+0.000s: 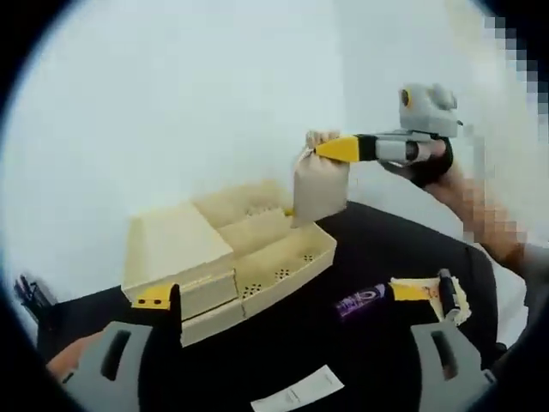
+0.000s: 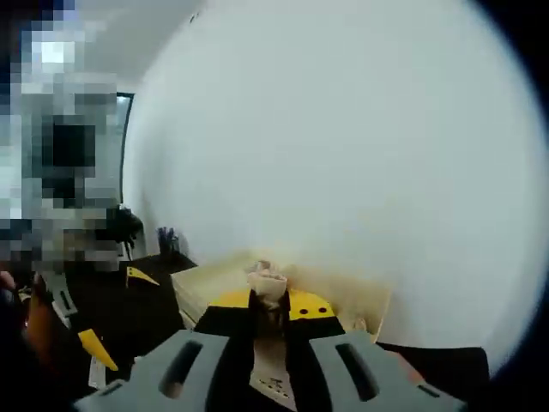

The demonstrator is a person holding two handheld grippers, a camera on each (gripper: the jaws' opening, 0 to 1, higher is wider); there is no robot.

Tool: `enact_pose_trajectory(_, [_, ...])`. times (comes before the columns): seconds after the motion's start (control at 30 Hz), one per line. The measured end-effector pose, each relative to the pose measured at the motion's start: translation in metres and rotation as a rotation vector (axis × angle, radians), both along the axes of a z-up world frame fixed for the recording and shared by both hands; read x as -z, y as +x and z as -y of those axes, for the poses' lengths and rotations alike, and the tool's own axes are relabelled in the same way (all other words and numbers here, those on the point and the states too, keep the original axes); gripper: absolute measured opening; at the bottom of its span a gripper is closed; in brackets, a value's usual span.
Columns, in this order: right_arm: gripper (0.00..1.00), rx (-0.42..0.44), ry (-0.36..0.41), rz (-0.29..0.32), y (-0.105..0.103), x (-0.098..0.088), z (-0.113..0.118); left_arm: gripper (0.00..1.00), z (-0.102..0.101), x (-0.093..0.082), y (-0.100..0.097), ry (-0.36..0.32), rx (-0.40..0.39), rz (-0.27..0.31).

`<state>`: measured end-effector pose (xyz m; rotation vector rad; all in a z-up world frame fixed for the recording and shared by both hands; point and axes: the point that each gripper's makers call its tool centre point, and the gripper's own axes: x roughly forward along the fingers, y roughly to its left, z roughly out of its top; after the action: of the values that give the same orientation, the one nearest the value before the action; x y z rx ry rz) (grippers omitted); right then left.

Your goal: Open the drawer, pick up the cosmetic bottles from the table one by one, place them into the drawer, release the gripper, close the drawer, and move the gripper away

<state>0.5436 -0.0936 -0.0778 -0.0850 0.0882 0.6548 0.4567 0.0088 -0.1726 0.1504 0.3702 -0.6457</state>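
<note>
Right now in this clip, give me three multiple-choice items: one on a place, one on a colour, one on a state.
1. Where is the beige soft pouch?
A. flat on the black table
B. held in the air above the beige plastic drawer organiser
C. under the white paper slip

2. What colour is the small tube lying on the black table?
A. purple
B. green
C. red

3. What state is the right gripper in?
A. open and empty
B. shut on the pouch
C. resting on the table

Key: 1 B, the left gripper view shows the pouch hanging over the open tray. 2 A, its body is purple. 3 B, its yellow tips pinch the pouch's top.
</note>
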Motion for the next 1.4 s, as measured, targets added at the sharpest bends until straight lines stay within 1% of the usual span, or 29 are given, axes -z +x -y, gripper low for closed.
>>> enact_pose_trajectory(0.1, [0.09,0.005,-0.009,0.0,0.021,-0.001,-0.004,0.94,0.007,-0.001,0.0,0.006,0.014,0.012])
enact_pose_trajectory(0.13, [0.09,0.005,-0.015,0.0,0.02,0.0,-0.009,0.94,0.008,-0.004,0.002,0.001,0.011,0.024])
enact_pose_trajectory(0.17, [0.09,0.004,-0.015,0.006,0.025,-0.001,-0.01,0.95,0.01,-0.008,0.006,-0.028,0.001,0.024])
enact_pose_trajectory(0.23, [0.09,0.002,-0.019,0.015,0.036,-0.003,-0.012,0.96,0.014,-0.008,0.009,-0.046,0.005,0.019])
enact_pose_trajectory(0.27, [0.09,0.001,-0.019,0.017,0.031,-0.002,-0.017,0.96,0.016,-0.007,0.01,-0.045,0.004,0.02])
enact_pose_trajectory(0.3, [0.09,0.0,-0.018,0.017,0.034,-0.002,-0.018,0.96,0.017,-0.006,0.011,-0.036,-0.005,0.022])
enact_pose_trajectory(0.33, [0.09,-0.001,-0.017,0.016,0.042,-0.002,-0.018,0.96,0.018,-0.004,0.013,-0.018,-0.014,0.023])
enact_pose_trajectory(0.43, [0.09,-0.018,-0.014,0.025,0.054,0.001,-0.023,0.96,0.024,0.0,0.013,0.015,-0.012,0.022])
enact_pose_trajectory(0.5, [0.09,-0.02,-0.006,0.023,0.06,0.003,-0.026,0.96,0.027,0.001,0.014,0.019,-0.011,0.021])
enact_pose_trajectory(0.57, [0.09,-0.031,0.006,0.018,0.072,0.003,-0.028,0.95,0.03,0.003,0.016,0.028,-0.015,0.016])
enact_pose_trajectory(0.6, [0.09,-0.035,0.012,0.013,0.068,0.006,-0.03,0.94,0.03,0.004,0.017,0.034,-0.022,0.013])
enact_pose_trajectory(0.63, [0.09,-0.036,0.017,0.01,0.071,0.007,-0.03,0.94,0.032,0.005,0.016,0.04,-0.02,0.019])
enact_pose_trajectory(0.7, [0.09,-0.044,0.022,0.014,0.084,0.006,-0.034,0.94,0.034,0.006,0.018,0.041,-0.018,0.017])
enact_pose_trajectory(0.8, [0.09,-0.053,0.031,-0.003,0.099,0.013,-0.037,0.93,0.032,0.006,0.02,0.034,-0.018,0.013])
enact_pose_trajectory(0.87, [0.09,-0.055,0.037,-0.012,0.104,0.018,-0.038,0.92,0.029,0.006,0.022,0.045,-0.027,0.016])
enact_pose_trajectory(0.9, [0.09,-0.058,0.04,-0.011,0.11,0.018,-0.039,0.92,0.027,0.007,0.022,0.052,-0.032,0.017])
enact_pose_trajectory(0.93, [0.09,-0.061,0.046,-0.011,0.116,0.017,-0.04,0.91,0.024,0.006,0.027,0.048,-0.043,0.021])
enact_pose_trajectory(1.07, [0.09,-0.065,0.061,-0.014,0.127,0.02,-0.043,0.91,0.02,0.004,0.034,0.024,-0.048,0.013])
enact_pose_trajectory(1.17, [0.09,-0.071,0.073,-0.019,0.131,0.026,-0.05,0.9,0.013,0.006,0.037,0.032,-0.068,0.008])
enact_pose_trajectory(1.2, [0.09,-0.073,0.071,-0.021,0.133,0.028,-0.052,0.9,0.011,0.007,0.038,0.037,-0.072,0.006])
enact_pose_trajectory(1.27, [0.09,-0.073,0.065,-0.025,0.147,0.031,-0.055,0.89,0.009,0.008,0.038,0.042,-0.079,0.006])
enact_pose_trajectory(1.37, [0.09,-0.064,0.046,-0.021,0.152,0.038,-0.061,0.89,0.007,0.008,0.042,0.05,-0.078,0.002])
enact_pose_trajectory(1.4, [0.09,-0.062,0.03,-0.015,0.155,0.035,-0.059,0.88,0.006,0.008,0.043,0.053,-0.082,0.003])
